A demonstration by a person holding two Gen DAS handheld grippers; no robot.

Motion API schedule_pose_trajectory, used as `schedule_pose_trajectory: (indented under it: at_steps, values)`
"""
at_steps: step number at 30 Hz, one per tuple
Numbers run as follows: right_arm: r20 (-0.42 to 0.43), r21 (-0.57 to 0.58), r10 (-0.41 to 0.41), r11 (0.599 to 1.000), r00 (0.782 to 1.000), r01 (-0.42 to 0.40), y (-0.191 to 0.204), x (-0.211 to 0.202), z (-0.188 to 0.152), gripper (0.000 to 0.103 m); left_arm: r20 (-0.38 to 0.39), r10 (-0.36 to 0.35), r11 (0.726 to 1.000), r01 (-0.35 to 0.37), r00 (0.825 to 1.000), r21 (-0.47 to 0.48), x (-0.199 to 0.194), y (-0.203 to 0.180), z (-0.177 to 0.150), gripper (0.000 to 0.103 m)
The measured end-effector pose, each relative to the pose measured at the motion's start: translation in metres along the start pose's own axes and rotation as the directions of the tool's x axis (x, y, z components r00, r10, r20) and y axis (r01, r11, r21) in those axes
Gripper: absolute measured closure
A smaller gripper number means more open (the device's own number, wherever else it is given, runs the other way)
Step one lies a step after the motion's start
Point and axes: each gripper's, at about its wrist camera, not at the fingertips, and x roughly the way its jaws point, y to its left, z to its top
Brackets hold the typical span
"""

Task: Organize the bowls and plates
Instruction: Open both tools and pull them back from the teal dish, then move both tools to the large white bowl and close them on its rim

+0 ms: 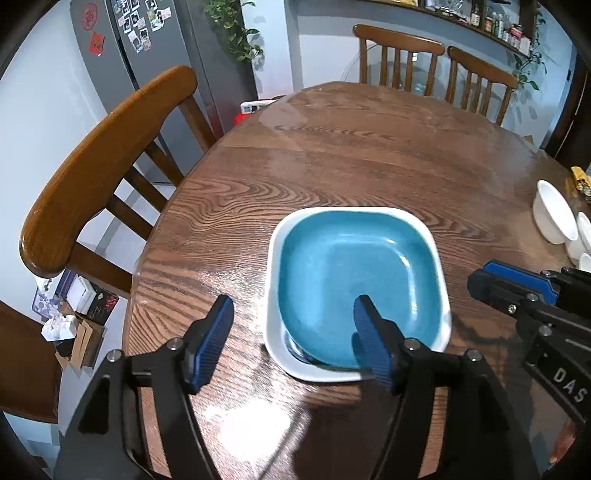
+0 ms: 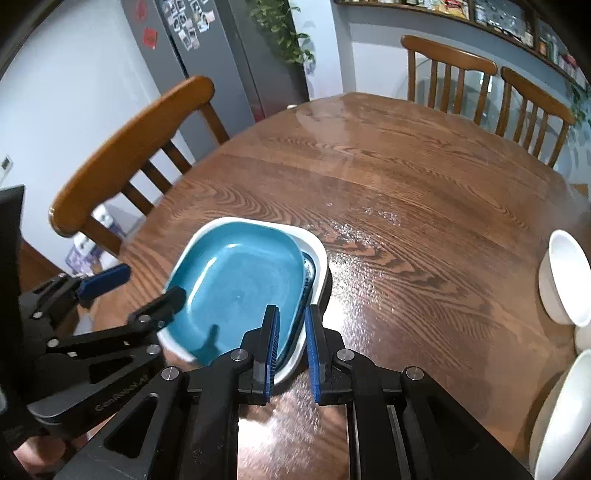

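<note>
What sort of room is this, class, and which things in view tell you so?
Most likely a home dining area beside a kitchen: a wooden dining table ringed by wooden chairs, and a grey fridge covered in photos.

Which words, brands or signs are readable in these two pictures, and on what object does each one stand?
"DAS": white letters on the right tongs' black body, cut off at the picture's edge.
Embossed brand on the left tongs' black body: too faint to read surely.
Red decorations and photos on the grey refrigerator: too small.
Shelf jar labels: too blurred.
</note>
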Motion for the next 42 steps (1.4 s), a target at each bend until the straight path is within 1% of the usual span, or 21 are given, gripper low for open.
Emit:
schedule_pose_trajectory:
  at_steps: [1,3,10,13,18,22,29,35,42]
  values:
    - [0.005,0.001,0.003,1.0,1.0,-0.003,-0.001,-0.005,-0.002,0.09,0.005,-0.004,1.0,0.004,1.0,0.002,-0.003,-0.002,-0.001,0.028]
    - [0.018,0.006,0.006,1.0,1.0,-0.006,-0.005,-0.016,-0.006,0.09,0.014,-0.015,1.0,0.015,1.0,0.008,-0.008,-0.005,-0.003,0.026]
    - [0.054,0.043,0.016,0.999,0.998,-0.019,-0.025,-0.051,-0.027,0.09,0.025,-0.043,0.999,0.043,0.999,0.022,-0.026,-0.02,-0.012,0.025]
    - [0.067,0.064,0.018,0.998,0.998,-0.022,-0.035,-0.066,-0.038,0.09,0.028,-0.067,0.997,0.066,0.997,0.031,-0.033,-0.03,-0.016,0.025]
    - [0.09,0.101,0.001,0.995,0.996,-0.01,-0.054,-0.088,-0.054,0.089,0.031,-0.108,0.993,0.106,0.994,0.06,-0.046,-0.055,-0.025,0.024]
    - [0.1,0.147,-0.014,0.989,0.995,0.0,-0.073,-0.101,-0.068,0.089,0.001,-0.145,0.985,0.144,0.989,0.099,-0.047,-0.082,-0.037,0.024]
    - [0.107,0.256,-0.068,0.966,0.992,0.038,-0.118,-0.125,-0.1,0.089,-0.059,-0.202,0.961,0.21,0.978,0.181,-0.047,-0.13,-0.056,0.024]
    - [0.112,0.335,-0.123,0.939,0.986,0.079,-0.154,-0.144,-0.124,0.089,-0.058,-0.231,0.941,0.238,0.971,0.241,-0.056,-0.165,-0.059,0.024]
    - [0.115,0.417,-0.206,0.898,0.972,0.141,-0.192,-0.168,-0.151,0.089,-0.065,-0.269,0.916,0.277,0.961,0.291,-0.064,-0.203,-0.059,0.024]
